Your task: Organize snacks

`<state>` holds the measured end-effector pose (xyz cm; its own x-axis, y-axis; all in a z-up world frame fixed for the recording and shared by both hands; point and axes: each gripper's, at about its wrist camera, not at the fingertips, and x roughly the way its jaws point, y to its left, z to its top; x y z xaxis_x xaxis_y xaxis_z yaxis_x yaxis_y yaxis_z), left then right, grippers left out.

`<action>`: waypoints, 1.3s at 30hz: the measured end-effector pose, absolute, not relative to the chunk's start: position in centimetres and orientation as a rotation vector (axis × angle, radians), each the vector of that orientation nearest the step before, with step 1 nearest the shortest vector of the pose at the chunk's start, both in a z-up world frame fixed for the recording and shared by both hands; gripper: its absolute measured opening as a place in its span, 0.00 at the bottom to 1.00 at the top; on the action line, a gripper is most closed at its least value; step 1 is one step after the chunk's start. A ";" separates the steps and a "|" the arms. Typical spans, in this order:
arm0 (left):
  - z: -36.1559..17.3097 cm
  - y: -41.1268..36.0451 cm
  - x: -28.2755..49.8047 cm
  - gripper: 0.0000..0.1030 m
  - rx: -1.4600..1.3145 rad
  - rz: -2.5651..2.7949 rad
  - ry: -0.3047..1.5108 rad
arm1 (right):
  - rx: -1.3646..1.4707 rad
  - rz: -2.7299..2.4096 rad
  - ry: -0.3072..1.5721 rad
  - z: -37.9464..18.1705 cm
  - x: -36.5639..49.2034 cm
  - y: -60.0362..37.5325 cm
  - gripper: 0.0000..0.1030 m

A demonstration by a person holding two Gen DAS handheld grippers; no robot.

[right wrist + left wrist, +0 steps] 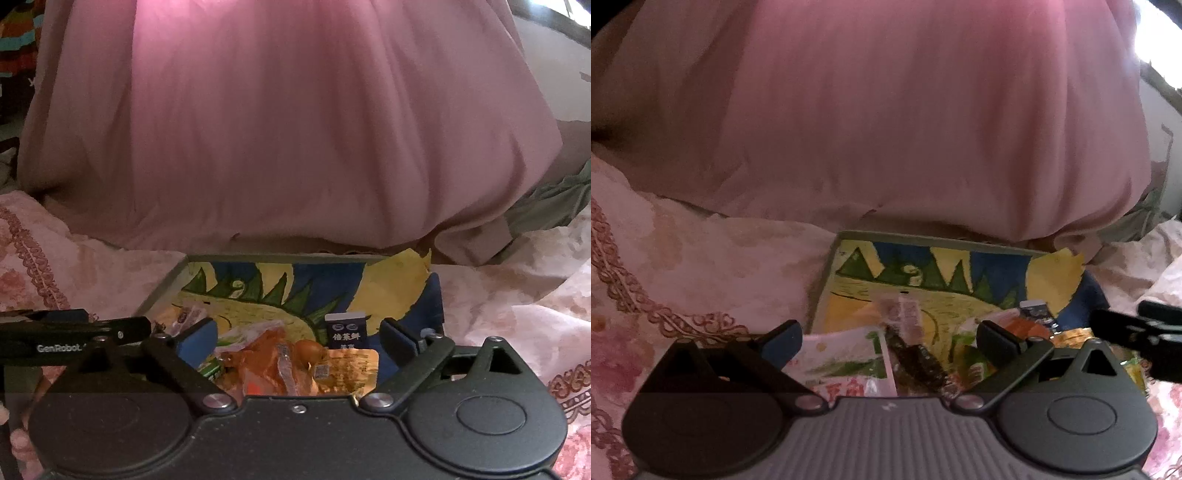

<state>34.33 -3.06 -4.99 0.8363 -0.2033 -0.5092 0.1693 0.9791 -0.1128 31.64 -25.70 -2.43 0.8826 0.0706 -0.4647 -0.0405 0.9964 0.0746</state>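
Several snack packets point(295, 365) are lying in a painted box point(258, 280) on the bed — light, crinkly, slippery, best pinched by a sealed edge. Both the left gripper point(886, 341) and right gripper point(299, 338) are being held wide open, empty.

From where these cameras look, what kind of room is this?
Most likely a bedroom, with the work done on a bed. A big pink quilt is heaped behind, a floral pink bedspread covers the surface, and the snack packets sit in a painted box on it.
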 end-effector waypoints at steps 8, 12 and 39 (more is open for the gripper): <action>-4.9 -2.1 33.1 1.00 -0.102 -0.168 0.528 | 0.075 0.048 0.460 -1.7 30.6 -26.0 0.99; -4.7 -1.7 32.4 1.00 -0.121 -0.146 0.507 | 0.077 0.038 0.449 -1.3 30.0 -26.1 0.99; -1.0 -0.8 20.3 1.00 -0.081 -0.064 0.448 | 0.057 0.032 0.372 2.0 18.3 -23.9 0.99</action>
<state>20.34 -0.83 -1.03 0.8995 -0.0795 -0.4295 0.0440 0.9948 -0.0921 18.35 -23.88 2.04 0.9312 0.0412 -0.3620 -0.0204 0.9979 0.0612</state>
